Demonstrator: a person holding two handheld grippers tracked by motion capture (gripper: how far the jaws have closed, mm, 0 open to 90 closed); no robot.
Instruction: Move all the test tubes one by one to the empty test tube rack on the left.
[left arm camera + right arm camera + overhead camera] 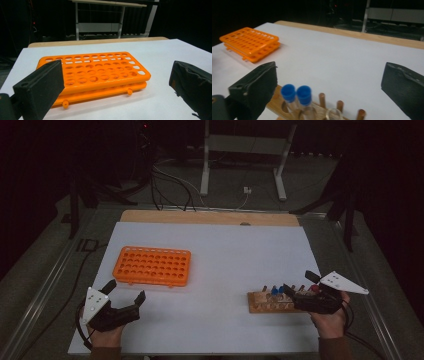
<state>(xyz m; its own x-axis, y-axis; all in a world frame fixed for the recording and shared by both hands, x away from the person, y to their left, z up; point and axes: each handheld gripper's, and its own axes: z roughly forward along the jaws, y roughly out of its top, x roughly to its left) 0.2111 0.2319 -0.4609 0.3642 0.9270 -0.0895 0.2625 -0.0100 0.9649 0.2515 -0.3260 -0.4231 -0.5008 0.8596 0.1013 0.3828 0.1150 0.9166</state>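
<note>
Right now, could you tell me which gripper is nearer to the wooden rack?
Right. The right gripper hangs over the wooden rack, jaws open; the left gripper sits far across the table, near the orange rack.

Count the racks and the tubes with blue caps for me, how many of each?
Orange plastic tube rack with many round holes: 1
Wooden tube rack with upright pegs: 1
Clear tubes with blue caps: 2
Clear tube with no cap: 1
Total: 5
</note>
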